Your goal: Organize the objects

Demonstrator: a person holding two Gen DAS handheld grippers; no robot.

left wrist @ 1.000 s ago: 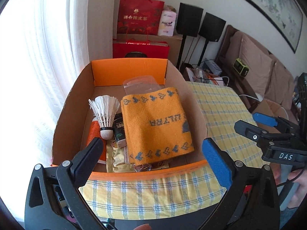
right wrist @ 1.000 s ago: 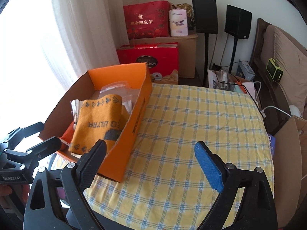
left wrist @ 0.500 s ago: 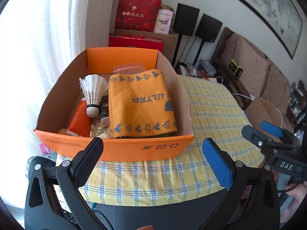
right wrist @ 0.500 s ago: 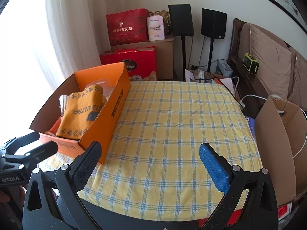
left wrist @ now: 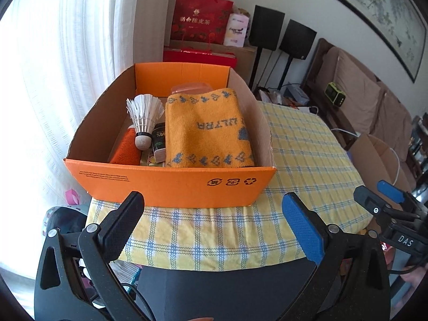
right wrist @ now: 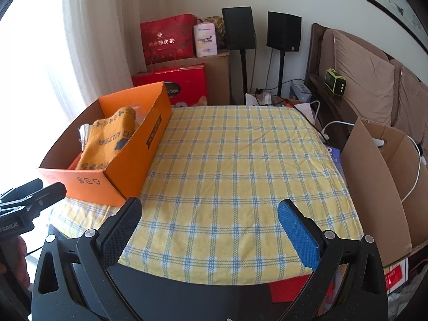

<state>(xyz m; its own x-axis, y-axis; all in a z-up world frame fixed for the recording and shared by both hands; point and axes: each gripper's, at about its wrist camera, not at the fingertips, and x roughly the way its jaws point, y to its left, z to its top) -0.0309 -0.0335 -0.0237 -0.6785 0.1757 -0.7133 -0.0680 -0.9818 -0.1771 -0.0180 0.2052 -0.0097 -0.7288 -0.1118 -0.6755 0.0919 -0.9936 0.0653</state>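
An orange cardboard box (left wrist: 171, 184) stands on the left of the yellow checked tablecloth (left wrist: 302, 160); it also shows in the right wrist view (right wrist: 133, 165). Inside lie a folded orange towel (left wrist: 211, 128), a white shuttlecock (left wrist: 144, 117), an orange tube (left wrist: 125, 147) and small packets. My left gripper (left wrist: 214, 222) is open and empty, in front of the box near the table's front edge. My right gripper (right wrist: 208, 227) is open and empty, above the front edge of the cloth (right wrist: 240, 165).
Red gift bags (right wrist: 168, 40), a cardboard carton and two black speakers (right wrist: 238, 28) stand behind the table. A brown sofa (right wrist: 374, 85) runs along the right. An open brown cardboard box (right wrist: 382, 176) stands at the table's right edge. White curtains hang on the left.
Both grippers have pulled back from the box toward the table's front edge and stayed open. The box and its contents have not moved.
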